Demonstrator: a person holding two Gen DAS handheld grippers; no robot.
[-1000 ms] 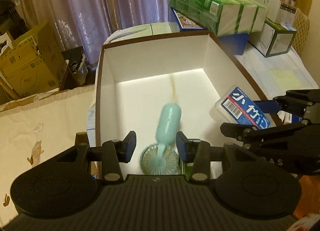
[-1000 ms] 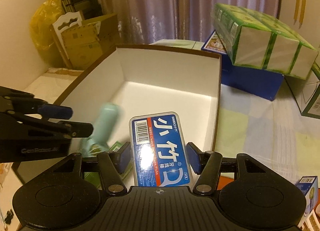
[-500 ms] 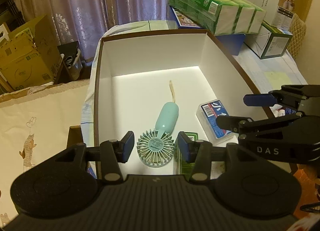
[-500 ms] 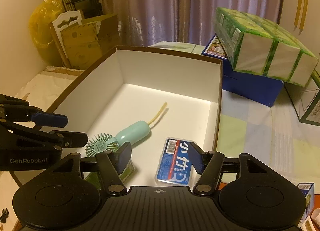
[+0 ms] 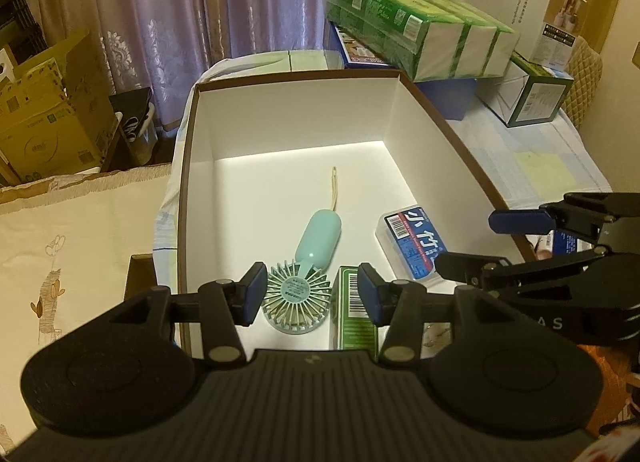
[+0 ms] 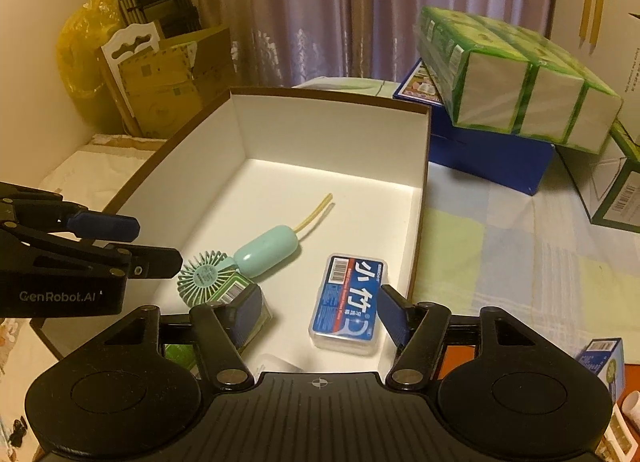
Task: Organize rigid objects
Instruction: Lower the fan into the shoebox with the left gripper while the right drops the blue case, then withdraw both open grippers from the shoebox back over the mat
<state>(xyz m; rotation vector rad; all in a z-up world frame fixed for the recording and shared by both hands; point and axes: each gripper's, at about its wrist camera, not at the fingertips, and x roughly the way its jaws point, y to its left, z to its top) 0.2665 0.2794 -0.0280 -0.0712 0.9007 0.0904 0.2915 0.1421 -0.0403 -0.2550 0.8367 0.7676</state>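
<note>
Mint fan [image 5: 304, 282], blue-label case [image 6: 347, 304] and green carton [image 5: 354, 314] already lying in white box [image 5: 288, 114]. Left gripper [image 5: 311, 294] and right gripper [image 6: 320, 312] both apart, jaws just been opening, nothing clamped between them. More items left outside: cannot tell.

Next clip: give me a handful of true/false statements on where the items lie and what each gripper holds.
1. The mint handheld fan lies inside the white box. True.
2. The right gripper clamps the blue toothpick case. False: its jaws stand open above the case, which lies on the box floor.
3. The left gripper holds nothing. True.
4. The fan stands upright. False: it lies flat.
5. The green tissue packs sit in the box. False: they rest outside it, on a blue carton.
</note>
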